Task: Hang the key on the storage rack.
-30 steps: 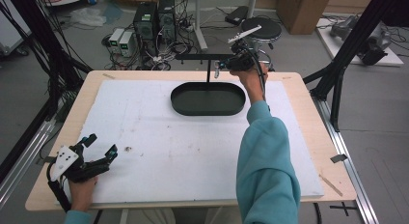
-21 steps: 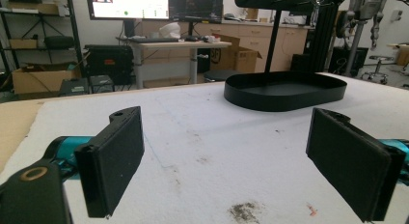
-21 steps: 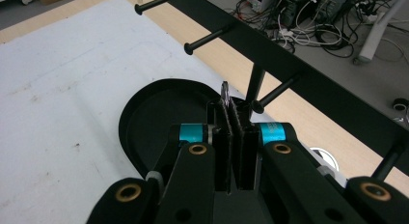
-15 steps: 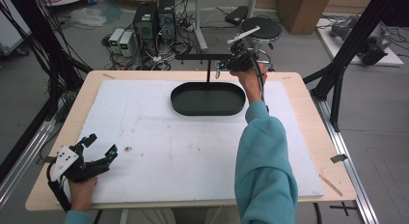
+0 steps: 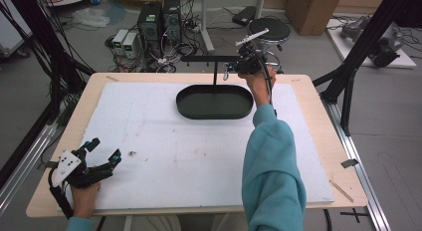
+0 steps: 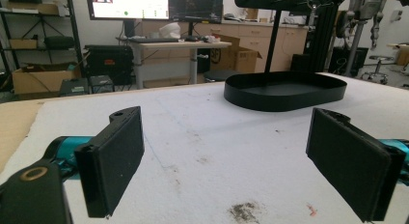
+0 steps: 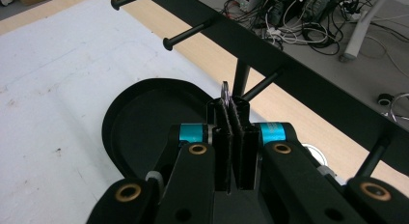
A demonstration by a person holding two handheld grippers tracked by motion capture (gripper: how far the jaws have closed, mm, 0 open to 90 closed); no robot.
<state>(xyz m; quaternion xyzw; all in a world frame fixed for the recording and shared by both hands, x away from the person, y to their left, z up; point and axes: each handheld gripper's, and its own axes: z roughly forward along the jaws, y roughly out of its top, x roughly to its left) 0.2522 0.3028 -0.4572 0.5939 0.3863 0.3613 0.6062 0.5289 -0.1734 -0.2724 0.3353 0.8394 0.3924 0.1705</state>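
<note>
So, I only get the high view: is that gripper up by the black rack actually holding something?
Observer: Yes. In the right gripper view, the right gripper has its jaws shut on a thin silvery metal piece; its rounded edge pokes out above them.
Operator: Is it hung on a peg?
Observer: I can't tell. The nearest black peg of the black metal rack points at the jaws just right of the piece, but its tip is hidden behind them.
Operator: And the other gripper?
Observer: In the left gripper view, the left gripper has its jaws wide apart with nothing between them, above a dark smudge on the white foam sheet.
</note>
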